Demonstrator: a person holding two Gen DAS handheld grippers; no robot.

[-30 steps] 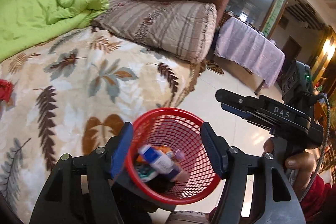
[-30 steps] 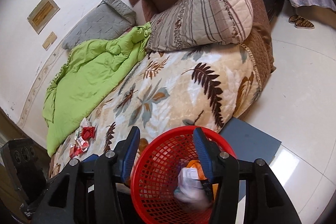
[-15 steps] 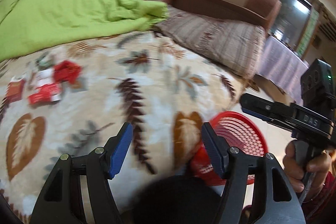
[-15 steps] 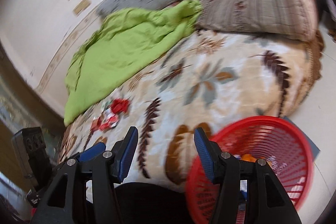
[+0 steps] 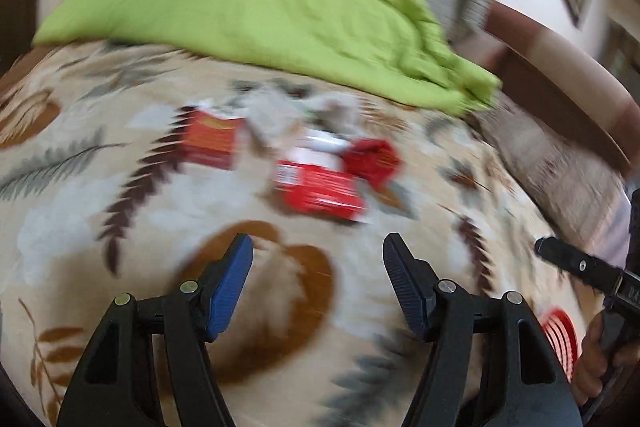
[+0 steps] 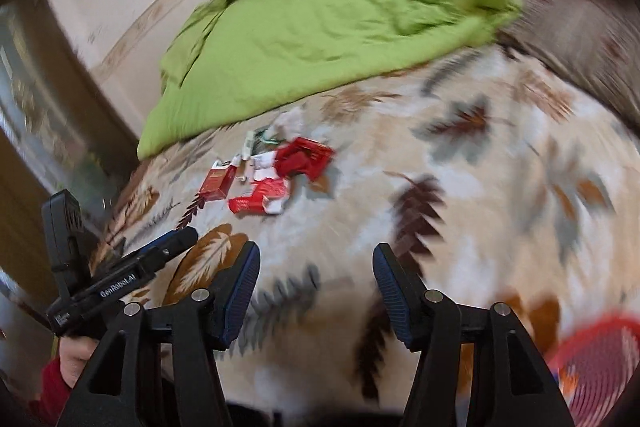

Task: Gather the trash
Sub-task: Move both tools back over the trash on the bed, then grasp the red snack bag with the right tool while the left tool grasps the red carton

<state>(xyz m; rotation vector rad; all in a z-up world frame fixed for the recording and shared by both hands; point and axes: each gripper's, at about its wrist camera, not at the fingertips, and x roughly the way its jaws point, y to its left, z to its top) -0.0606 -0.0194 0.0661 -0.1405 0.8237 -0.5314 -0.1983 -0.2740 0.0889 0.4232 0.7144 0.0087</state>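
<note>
On the blanket, crumpled red-white trash.

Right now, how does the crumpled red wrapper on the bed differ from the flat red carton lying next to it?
The crumpled red wrapper is bunched up with no clear shape; the flat red carton is boxy with straight edges. The wrapper looks plain red, while the carton shows white patches. The wrapper lies nearer the green blanket, the carton nearer the cameras. Both are red trash resting on the leaf-patterned bedspread, in neither gripper.
</note>
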